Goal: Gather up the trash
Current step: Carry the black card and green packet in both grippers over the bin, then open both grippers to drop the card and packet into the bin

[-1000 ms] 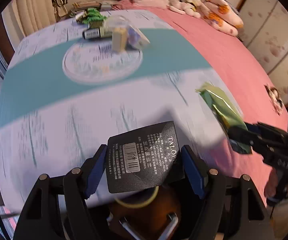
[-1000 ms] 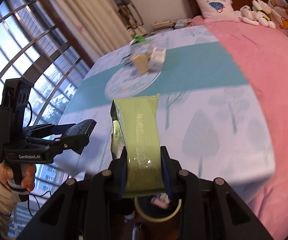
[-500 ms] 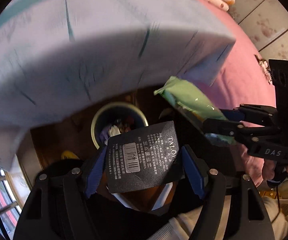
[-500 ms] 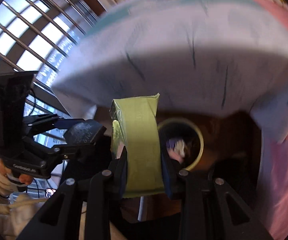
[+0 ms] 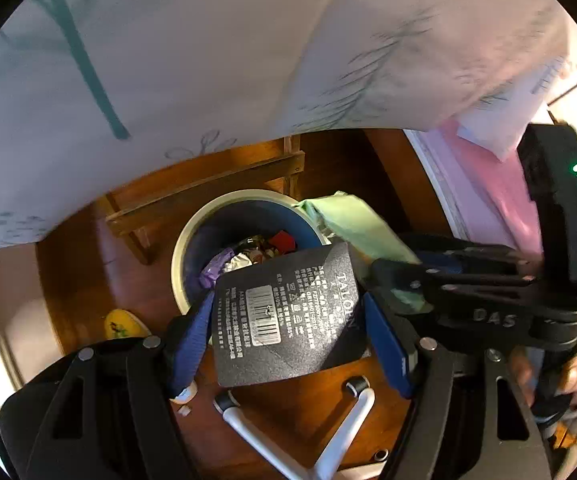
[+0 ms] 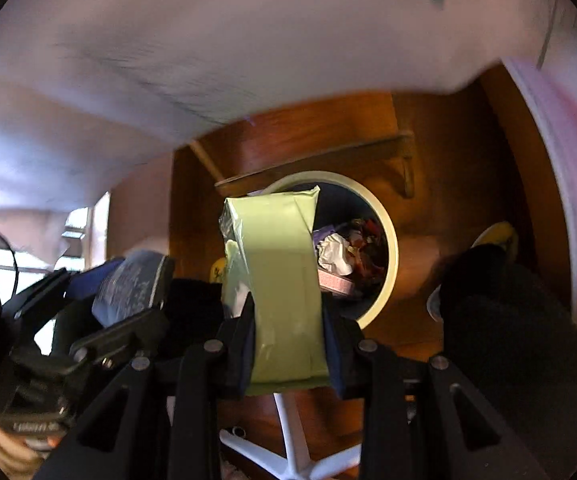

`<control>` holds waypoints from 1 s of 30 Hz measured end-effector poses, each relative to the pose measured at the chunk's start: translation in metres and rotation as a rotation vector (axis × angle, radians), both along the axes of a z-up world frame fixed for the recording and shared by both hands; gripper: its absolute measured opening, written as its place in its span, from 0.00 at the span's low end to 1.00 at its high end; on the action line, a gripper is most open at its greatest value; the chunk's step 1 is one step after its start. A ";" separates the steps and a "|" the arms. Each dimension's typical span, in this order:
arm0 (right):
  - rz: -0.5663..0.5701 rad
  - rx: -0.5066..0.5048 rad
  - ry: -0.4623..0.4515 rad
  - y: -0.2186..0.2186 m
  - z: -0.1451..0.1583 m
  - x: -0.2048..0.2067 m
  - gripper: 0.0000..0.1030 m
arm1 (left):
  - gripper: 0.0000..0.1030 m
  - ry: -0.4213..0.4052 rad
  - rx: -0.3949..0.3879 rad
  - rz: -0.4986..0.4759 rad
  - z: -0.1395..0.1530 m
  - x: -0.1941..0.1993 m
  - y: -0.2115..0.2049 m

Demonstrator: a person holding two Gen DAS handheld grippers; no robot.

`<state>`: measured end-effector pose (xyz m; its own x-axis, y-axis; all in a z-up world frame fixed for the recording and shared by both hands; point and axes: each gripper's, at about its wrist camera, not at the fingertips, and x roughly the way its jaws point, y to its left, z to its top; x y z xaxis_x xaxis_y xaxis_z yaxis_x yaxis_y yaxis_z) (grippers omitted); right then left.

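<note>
Both our grippers have swung down from the tabletop view of a second ago and now hang over the trash bin (image 5: 192, 236) on the wooden floor under the table. We judge the job near its drop: the bin already holds crumpled wrappers, but neither piece is released. Our left gripper (image 5: 288, 320) stays clenched on the black tag (image 5: 284, 316), our right gripper (image 6: 288, 332) on the green packet (image 6: 280, 280), both above the rim.
</note>
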<state>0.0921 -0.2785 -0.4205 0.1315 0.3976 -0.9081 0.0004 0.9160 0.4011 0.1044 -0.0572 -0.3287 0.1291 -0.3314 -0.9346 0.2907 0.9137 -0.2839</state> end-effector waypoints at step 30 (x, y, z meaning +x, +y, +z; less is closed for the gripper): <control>-0.129 0.022 0.143 0.008 -0.084 0.029 0.64 | 0.98 0.165 0.013 0.133 -0.086 0.033 0.022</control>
<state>0.1214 -0.2703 -0.5047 0.0524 0.4056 -0.9126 0.1756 0.8958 0.4082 0.1372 -0.0353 -0.4152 0.0159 -0.3091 -0.9509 0.1183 0.9449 -0.3052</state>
